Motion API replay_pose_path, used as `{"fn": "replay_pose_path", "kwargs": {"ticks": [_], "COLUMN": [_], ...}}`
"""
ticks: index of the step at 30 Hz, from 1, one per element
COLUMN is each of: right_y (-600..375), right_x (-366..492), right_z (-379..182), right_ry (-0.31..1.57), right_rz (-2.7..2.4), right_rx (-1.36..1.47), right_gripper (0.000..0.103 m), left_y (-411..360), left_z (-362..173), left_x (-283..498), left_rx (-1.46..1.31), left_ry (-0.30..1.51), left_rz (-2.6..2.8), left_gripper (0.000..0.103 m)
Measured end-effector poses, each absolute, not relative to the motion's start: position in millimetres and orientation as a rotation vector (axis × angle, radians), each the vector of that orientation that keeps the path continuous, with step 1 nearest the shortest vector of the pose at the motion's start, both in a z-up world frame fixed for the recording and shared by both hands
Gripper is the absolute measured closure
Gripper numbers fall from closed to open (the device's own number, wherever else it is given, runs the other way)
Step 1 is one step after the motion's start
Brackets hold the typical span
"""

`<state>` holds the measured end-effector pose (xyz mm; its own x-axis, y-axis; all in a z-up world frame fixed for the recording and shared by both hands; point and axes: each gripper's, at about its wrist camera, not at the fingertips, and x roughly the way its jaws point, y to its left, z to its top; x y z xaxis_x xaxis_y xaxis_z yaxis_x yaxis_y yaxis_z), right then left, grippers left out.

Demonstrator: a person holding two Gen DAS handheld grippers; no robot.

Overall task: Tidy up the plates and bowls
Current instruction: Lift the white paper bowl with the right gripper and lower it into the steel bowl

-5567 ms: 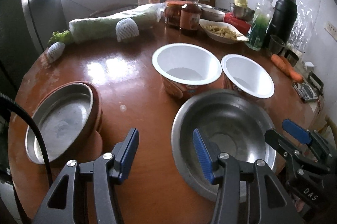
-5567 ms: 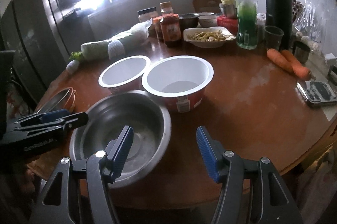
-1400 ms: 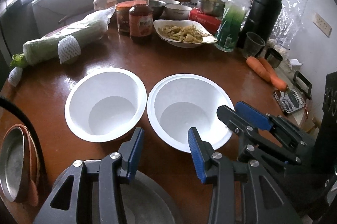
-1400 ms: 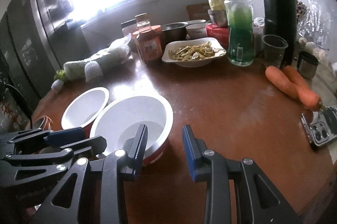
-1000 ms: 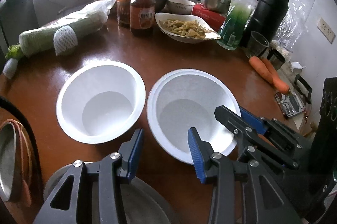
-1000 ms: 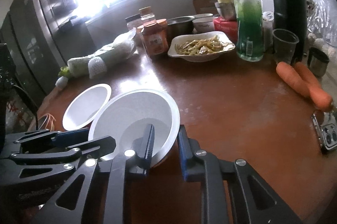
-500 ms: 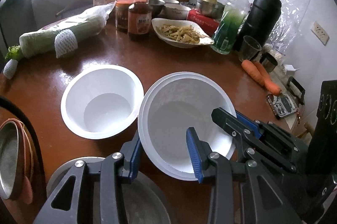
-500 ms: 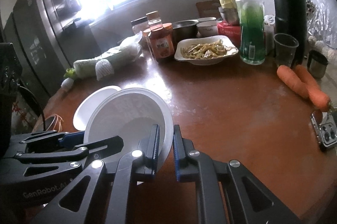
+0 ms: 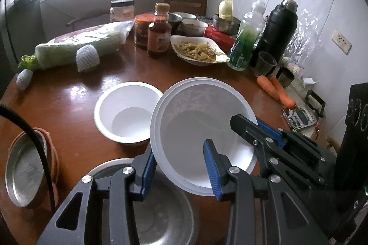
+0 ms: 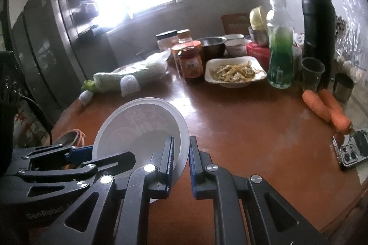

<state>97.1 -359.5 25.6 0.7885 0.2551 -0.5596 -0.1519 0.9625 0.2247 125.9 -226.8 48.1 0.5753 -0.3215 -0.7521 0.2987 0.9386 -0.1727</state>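
A round, glossy brown wooden tabletop (image 9: 76,106) fills both fisheye views. The right hand-held gripper (image 10: 181,162) is clamped on the rim of a large white disposable bowl (image 9: 202,129), one blue pad inside the wall and one outside. The bowl is lifted and tilted, its open mouth facing the cameras; faint red print from its outer wall shows through the thin white plastic near the far side.

The left hand-held gripper (image 9: 179,166) straddles the near rim of the same bowl, one blue finger (image 9: 210,166) inside it and the other outside on the left. I cannot tell whether its pads press on the wall.

Just left of the lifted bowl, a smaller white disposable bowl (image 9: 127,111) sits upright on the tabletop, empty, with a plain rolled rim. Below the left gripper lies a wide steel basin (image 9: 158,215), dull grey. At the far left edge, a steel dish (image 9: 23,176) rests inside an orange-brown dish.

Further back stand a wrapped cabbage (image 9: 76,49), sauce jars (image 9: 158,35), a white plate of food (image 9: 199,52), a green bottle (image 9: 246,42), a black flask (image 9: 278,30), and two carrots (image 9: 276,93). A phone (image 10: 354,150) lies at the right edge.
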Motion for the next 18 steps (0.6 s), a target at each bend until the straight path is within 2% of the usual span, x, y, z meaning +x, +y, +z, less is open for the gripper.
{"fn": "replay_pose_path", "kwargs": {"ticks": [10, 18], "right_y": [-314.8, -280.1], "right_x": [74.4, 60.3], "right_z": [48.3, 40.0], "right_ry": [0.604, 0.649], "right_rz": [0.274, 0.336], "right_rx": [0.129, 0.127], "right_gripper": [0.089, 0.089], "left_y": [-180.3, -142.8], "left_z": [63.1, 56.1], "left_x": [94.3, 72.3], "left_rx": [-0.038, -0.039], "left_ry": [0.868, 0.889], "left_rz": [-0.334, -0.306], "left_gripper": [0.063, 0.063]}}
